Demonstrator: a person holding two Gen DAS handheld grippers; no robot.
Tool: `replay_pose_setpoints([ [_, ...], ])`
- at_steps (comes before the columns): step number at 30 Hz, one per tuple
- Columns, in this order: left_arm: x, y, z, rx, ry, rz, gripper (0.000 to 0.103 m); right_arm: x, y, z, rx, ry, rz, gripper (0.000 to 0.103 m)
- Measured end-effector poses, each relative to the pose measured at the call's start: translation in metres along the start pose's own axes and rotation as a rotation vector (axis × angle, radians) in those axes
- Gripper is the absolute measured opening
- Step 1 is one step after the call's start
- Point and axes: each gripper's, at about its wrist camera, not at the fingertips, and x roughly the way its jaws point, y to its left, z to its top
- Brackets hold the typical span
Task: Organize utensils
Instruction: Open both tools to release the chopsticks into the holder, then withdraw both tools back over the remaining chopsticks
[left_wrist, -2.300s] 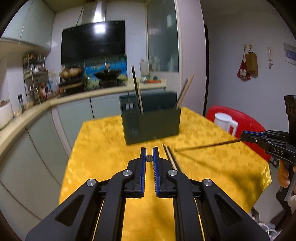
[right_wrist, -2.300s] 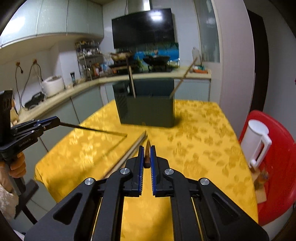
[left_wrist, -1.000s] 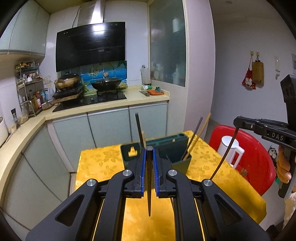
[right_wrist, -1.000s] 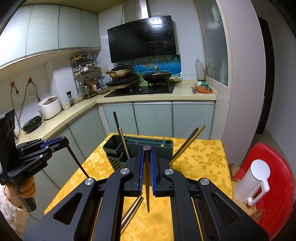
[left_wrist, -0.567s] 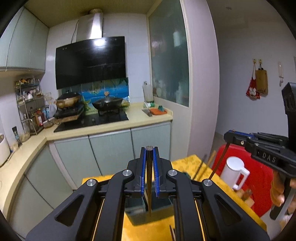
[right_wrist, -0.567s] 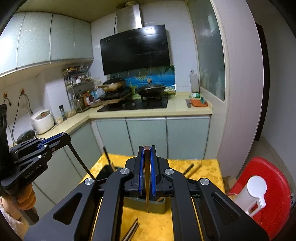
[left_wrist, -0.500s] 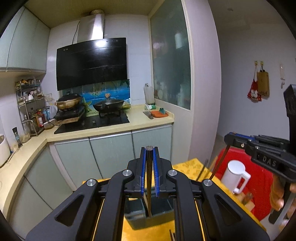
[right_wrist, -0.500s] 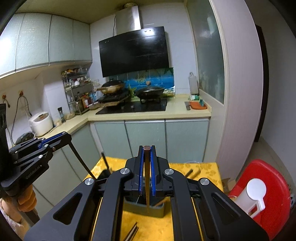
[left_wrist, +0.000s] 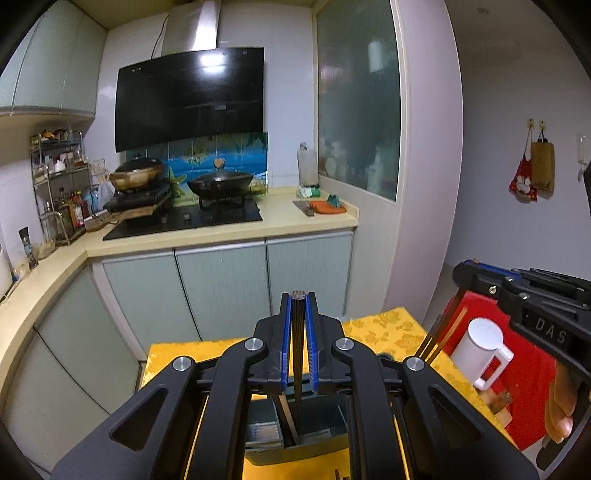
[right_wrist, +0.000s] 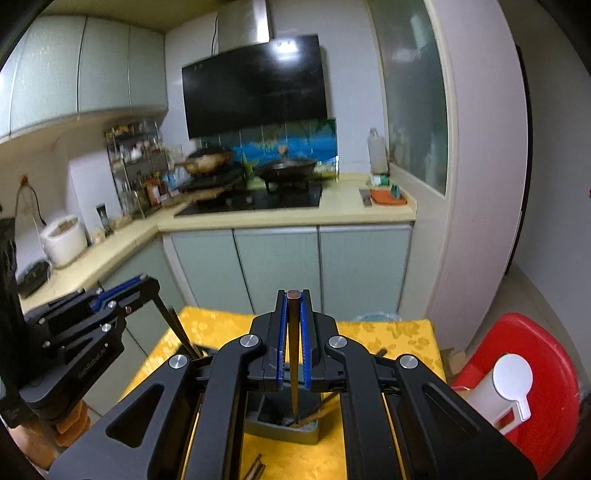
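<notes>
My left gripper is shut on a dark chopstick that hangs straight down into a compartment of the dark green utensil holder on the yellow table. My right gripper is shut on a brown chopstick whose tip reaches into the same holder. Other chopsticks lean out of the holder's right end. The right gripper also shows in the left wrist view, and the left one in the right wrist view.
The yellow tablecloth covers a small table by the kitchen counter. A white mug sits on a red stool at the right. Loose chopsticks lie on the table in front of the holder.
Both grippers lifted their chopsticks off the table, swung them to vertical above the holder, and over the last half second lowered them so the tips enter it.
</notes>
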Motion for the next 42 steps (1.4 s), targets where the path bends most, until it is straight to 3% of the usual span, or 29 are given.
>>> replay_pose_setpoints([
  [16, 0.018, 0.002, -0.019, -0.012, 0.049, 0.002, 0.008, 0.035, 0.012, -0.013, 0.030, 0.105, 0.053, 0.010],
  [18, 0.016, 0.004, -0.019, -0.018, 0.049, 0.001, 0.015, 0.035, 0.011, -0.013, 0.042, 0.106, 0.065, 0.010],
  [20, 0.012, 0.008, -0.018, -0.029, 0.035, 0.008, 0.038, 0.033, 0.011, -0.011, 0.043, 0.098, 0.063, 0.020],
  [22, 0.009, 0.012, -0.016, -0.044, 0.030, 0.005, 0.050, 0.028, 0.010, -0.010, 0.049, 0.078, 0.047, 0.052],
  [25, 0.003, 0.021, -0.014, -0.084, 0.023, 0.000, 0.069, 0.020, 0.008, -0.009, 0.047, 0.043, 0.032, 0.055],
  [31, -0.015, 0.031, -0.015, -0.108, 0.003, 0.004, 0.081, 0.003, 0.000, -0.012, 0.041, 0.009, 0.004, 0.060],
  [42, -0.046, 0.033, -0.066, -0.052, 0.007, 0.012, 0.083, -0.034, -0.001, -0.054, -0.030, -0.028, -0.040, 0.061],
])
